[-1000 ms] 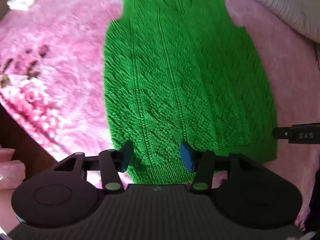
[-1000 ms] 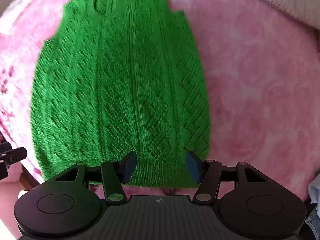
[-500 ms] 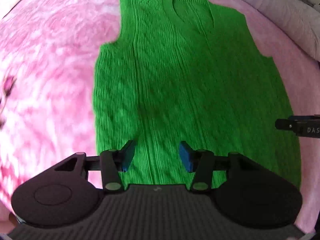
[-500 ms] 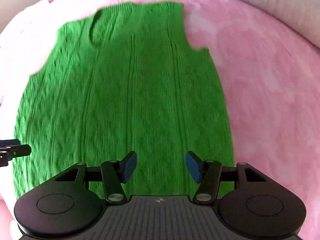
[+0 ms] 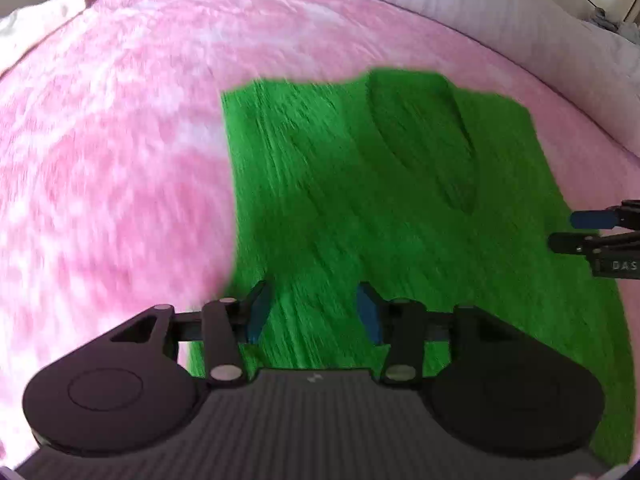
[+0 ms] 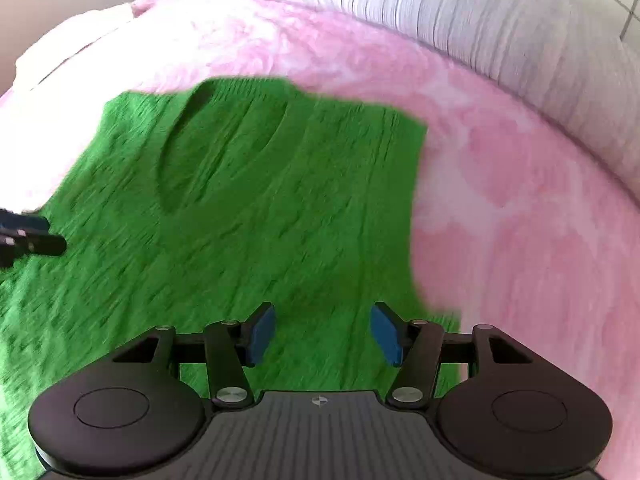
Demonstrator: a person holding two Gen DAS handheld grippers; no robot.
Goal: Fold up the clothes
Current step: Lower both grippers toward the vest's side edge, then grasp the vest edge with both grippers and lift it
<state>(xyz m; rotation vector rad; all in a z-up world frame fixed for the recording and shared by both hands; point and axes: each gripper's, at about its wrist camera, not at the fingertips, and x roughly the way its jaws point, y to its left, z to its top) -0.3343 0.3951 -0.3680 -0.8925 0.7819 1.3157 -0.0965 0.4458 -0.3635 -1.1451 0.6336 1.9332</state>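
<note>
A green knitted sleeveless vest (image 5: 380,200) lies flat on a pink fluffy blanket (image 5: 120,152), V-neck at the far end; it also shows in the right wrist view (image 6: 260,208). My left gripper (image 5: 314,312) is open and empty, over the vest's left side near the armhole. My right gripper (image 6: 324,332) is open and empty, over the vest's right side near the other armhole. The right gripper's fingers (image 5: 592,220) show at the right edge of the left wrist view, and the left gripper's fingers (image 6: 28,228) at the left edge of the right wrist view.
A white ribbed pillow or bolster (image 6: 500,40) runs along the far edge of the blanket (image 6: 520,200); it also shows in the left wrist view (image 5: 480,4). A pale cloth (image 6: 72,44) lies at the far left.
Both grippers have moved forward from the vest's hem, over its body, toward the shoulders and neckline. Both have stayed open. The vest has not moved.
</note>
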